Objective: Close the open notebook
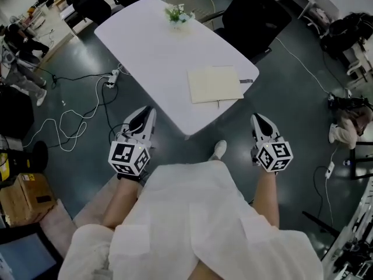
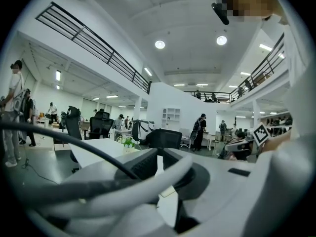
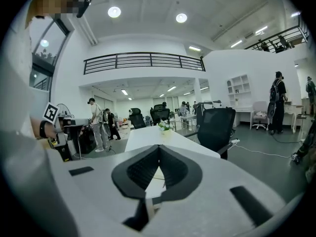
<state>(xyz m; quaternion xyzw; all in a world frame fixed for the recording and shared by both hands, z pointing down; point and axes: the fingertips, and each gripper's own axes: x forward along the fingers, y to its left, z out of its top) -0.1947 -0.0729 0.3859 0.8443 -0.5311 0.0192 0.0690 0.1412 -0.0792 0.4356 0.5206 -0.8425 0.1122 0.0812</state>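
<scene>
A cream notebook (image 1: 214,84) lies flat on the white table (image 1: 145,51), near its right edge, with one plain face up and a dark band end at its right side. My left gripper (image 1: 147,111) hangs over the floor just left of the table's near corner, with its jaws together and nothing in them. My right gripper (image 1: 257,118) is off the table's right side, below the notebook in the head view, also shut and empty. In the gripper views, the left gripper's (image 2: 159,151) and right gripper's (image 3: 159,147) jaws meet at the tip and point along the table.
A small potted plant (image 1: 178,15) stands at the table's far end. A black office chair (image 1: 256,10) sits beyond the right edge. Cables and a power strip (image 1: 112,79) trail on the floor at left. A cardboard box (image 1: 23,200) is at lower left. People stand in the background.
</scene>
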